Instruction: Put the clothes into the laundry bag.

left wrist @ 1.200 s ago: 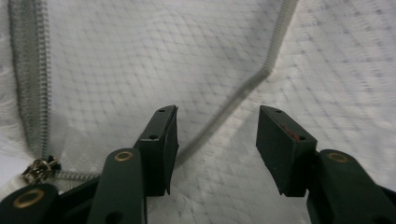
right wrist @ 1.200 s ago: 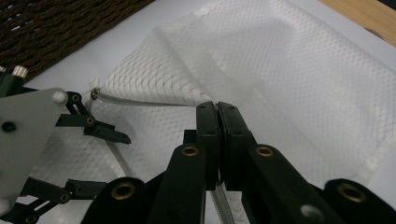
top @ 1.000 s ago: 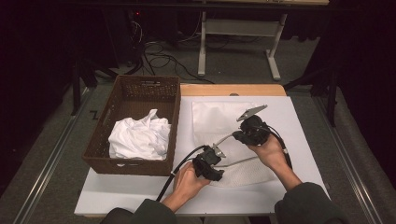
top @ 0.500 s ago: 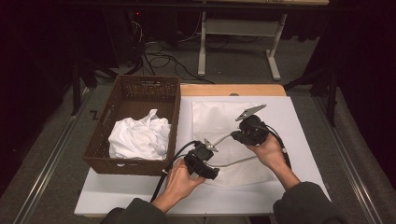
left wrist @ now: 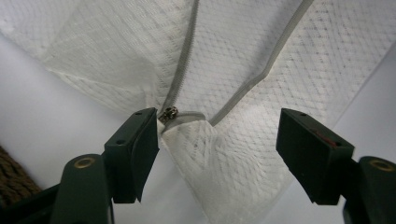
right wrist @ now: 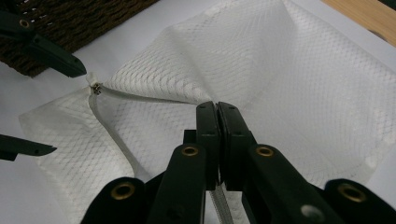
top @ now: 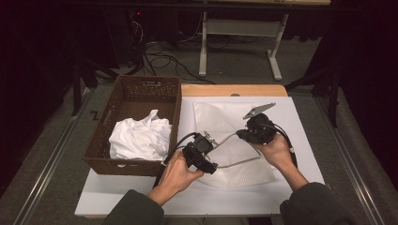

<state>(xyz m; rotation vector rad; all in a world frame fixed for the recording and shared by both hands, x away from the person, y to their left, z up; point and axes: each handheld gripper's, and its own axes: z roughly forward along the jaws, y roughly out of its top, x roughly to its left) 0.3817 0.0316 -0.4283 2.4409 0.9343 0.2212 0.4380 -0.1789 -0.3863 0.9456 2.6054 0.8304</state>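
white mesh bag, grey zipper part open. right gripper clenched on zipper edge; left gripper, at 8 o'clock, jaws just opening, released.

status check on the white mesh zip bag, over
Left gripper open, jaws just widened off zip slider. Right gripper shut on white mesh zip bag. Nothing blocking.

A white worktop with a bare wooden strip along its far edge carries two things. A dark woven basket stands on its left part and overhangs the left edge, with crumpled white cloth inside. Just beside the basket, a white mesh bag with a grey zipper lies across the middle of the worktop, partly lifted.
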